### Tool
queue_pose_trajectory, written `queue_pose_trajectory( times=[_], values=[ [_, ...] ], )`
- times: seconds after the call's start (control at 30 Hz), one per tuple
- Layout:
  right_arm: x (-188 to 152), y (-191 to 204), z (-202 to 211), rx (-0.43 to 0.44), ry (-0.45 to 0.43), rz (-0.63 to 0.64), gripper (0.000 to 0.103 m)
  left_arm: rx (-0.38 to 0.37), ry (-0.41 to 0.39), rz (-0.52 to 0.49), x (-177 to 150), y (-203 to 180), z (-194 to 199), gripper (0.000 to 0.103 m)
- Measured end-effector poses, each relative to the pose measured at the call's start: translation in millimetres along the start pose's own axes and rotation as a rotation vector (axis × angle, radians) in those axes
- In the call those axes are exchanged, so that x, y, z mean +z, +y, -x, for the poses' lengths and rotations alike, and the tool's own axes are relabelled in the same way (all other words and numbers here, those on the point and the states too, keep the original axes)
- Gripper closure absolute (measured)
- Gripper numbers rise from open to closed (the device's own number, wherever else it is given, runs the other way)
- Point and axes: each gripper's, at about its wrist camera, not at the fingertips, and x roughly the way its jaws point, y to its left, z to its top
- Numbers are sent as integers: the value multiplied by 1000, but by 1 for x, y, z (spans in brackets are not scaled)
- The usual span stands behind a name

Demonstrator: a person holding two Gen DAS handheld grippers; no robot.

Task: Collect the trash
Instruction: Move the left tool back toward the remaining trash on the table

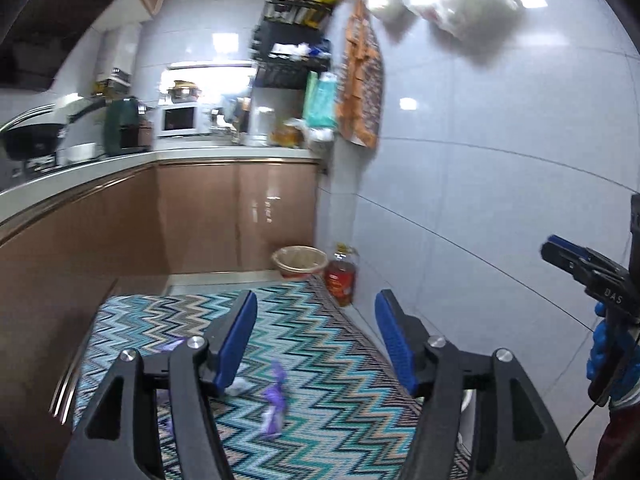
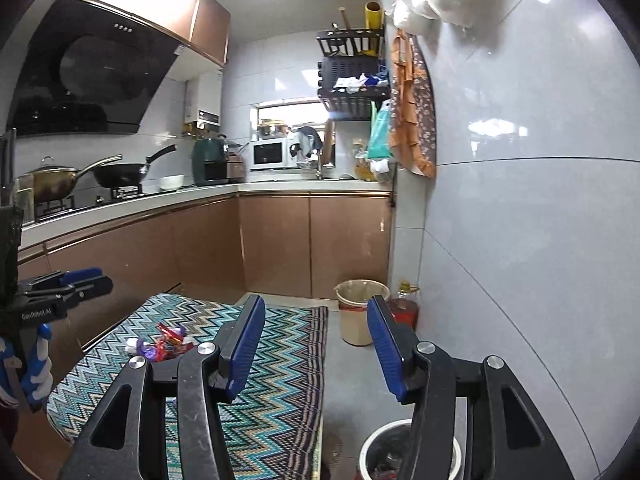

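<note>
Trash lies on a zigzag rug point(image 1: 320, 340): a purple wrapper point(image 1: 276, 404) and a crumpled white scrap point(image 1: 236, 386) in the left wrist view, red and purple wrappers point(image 2: 168, 344) in the right wrist view. My left gripper point(image 1: 316, 300) hovers open above the rug with nothing between its blue pads; it also shows at the left edge as the left gripper point(image 2: 92, 278). My right gripper point(image 2: 315, 304) stands open and holds nothing, over the rug's right edge, and appears as the right gripper point(image 1: 560, 252) at the far right. A gloved hand holds each one.
A beige lined bin point(image 2: 354, 328) stands at the far end of the rug beside a red oil bottle point(image 2: 406, 308). A white bin point(image 2: 370, 440) with dark contents sits just under my right gripper. Brown cabinets point(image 2: 280, 240) run along the left and back, a tiled wall point(image 2: 520, 240) on the right.
</note>
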Motion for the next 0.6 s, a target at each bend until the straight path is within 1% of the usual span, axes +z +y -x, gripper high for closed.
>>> queue_pose_trajectory(
  times=[0.23,0.4,0.53,0.6],
  values=[
    [1,13,-6,45,1,5,53,81,-15,42,-7,47,24,43],
    [-1,22,-12,77,6,1,53,147,-16,37,-14,68,37,43],
    [2,31,-18,96,17,26,53,183,-10,34,-21,83,43,43],
    [5,36,-22,108,19,37,53,221,-8,23,-26,91,48,43]
  ],
)
